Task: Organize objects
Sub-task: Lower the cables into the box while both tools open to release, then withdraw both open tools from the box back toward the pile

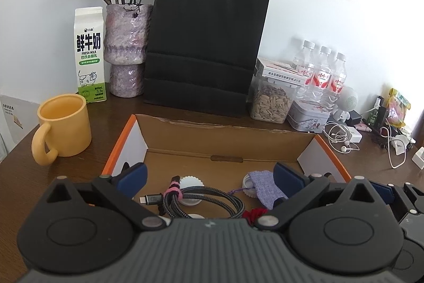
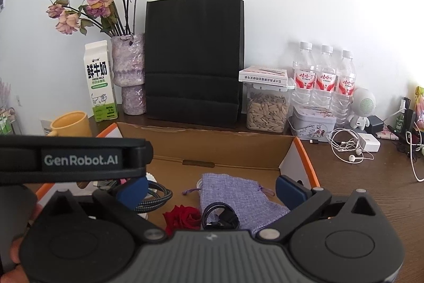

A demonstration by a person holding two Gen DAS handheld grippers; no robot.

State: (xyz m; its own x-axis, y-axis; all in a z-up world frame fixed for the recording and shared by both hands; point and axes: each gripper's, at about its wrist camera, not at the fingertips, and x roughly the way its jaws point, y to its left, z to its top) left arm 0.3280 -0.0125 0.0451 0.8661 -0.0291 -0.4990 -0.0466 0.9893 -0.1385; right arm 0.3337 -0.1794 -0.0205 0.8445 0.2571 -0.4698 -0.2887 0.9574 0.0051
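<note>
An open cardboard box (image 1: 222,142) with orange edges sits in front of me; it also shows in the right wrist view (image 2: 230,147). Inside lie a coiled braided cable (image 1: 201,200) with a pink tie, a lilac woven pouch (image 1: 265,188) (image 2: 238,192), white caps (image 1: 192,181), a red rose head (image 2: 182,218) and a small black cable (image 2: 221,216). My left gripper (image 1: 209,178) is open and empty above the braided cable. My right gripper (image 2: 212,188) is open and empty above the pouch. The left gripper's body (image 2: 79,159) crosses the right wrist view.
A yellow mug (image 1: 65,125) stands left of the box. Behind are a milk carton (image 1: 90,55), a vase of dried roses (image 1: 127,49), a black paper bag (image 1: 204,44), a seed jar (image 1: 273,102), water bottles (image 1: 322,73), a tin (image 1: 310,116) and earphones (image 1: 341,137).
</note>
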